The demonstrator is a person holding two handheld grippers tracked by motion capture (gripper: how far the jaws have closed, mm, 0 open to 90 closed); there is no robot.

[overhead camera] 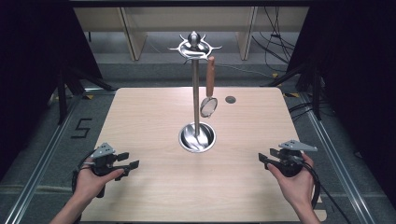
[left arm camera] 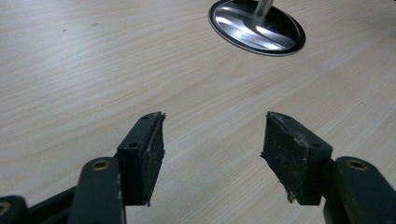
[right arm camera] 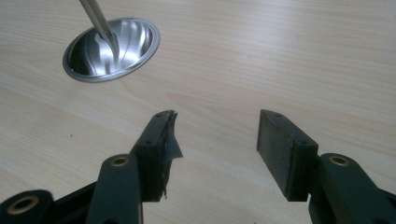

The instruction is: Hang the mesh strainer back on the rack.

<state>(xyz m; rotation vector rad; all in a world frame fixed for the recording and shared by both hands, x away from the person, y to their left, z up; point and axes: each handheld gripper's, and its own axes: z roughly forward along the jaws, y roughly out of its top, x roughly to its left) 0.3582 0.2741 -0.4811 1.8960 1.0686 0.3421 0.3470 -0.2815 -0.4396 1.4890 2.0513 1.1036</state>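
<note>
Black claws (overhead camera: 129, 165), grey plates, brass screws.

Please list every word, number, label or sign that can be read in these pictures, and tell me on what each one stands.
"5": a dark figure marked on the grey floor, left of the wooden table.
No other text is readable on the utensil stand, the hanging strainer or the grippers.

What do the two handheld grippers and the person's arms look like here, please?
Both are black two-jaw tools. The left gripper and right gripper each carry a grey three-cornered plate on top and trail a black cable. In the gripper views, the jaws end in flat rectangular blocks faced with dark pads that are frayed at the edges, on arms with brass-coloured pivot rivets. No sleeves show on the forearms.
</note>
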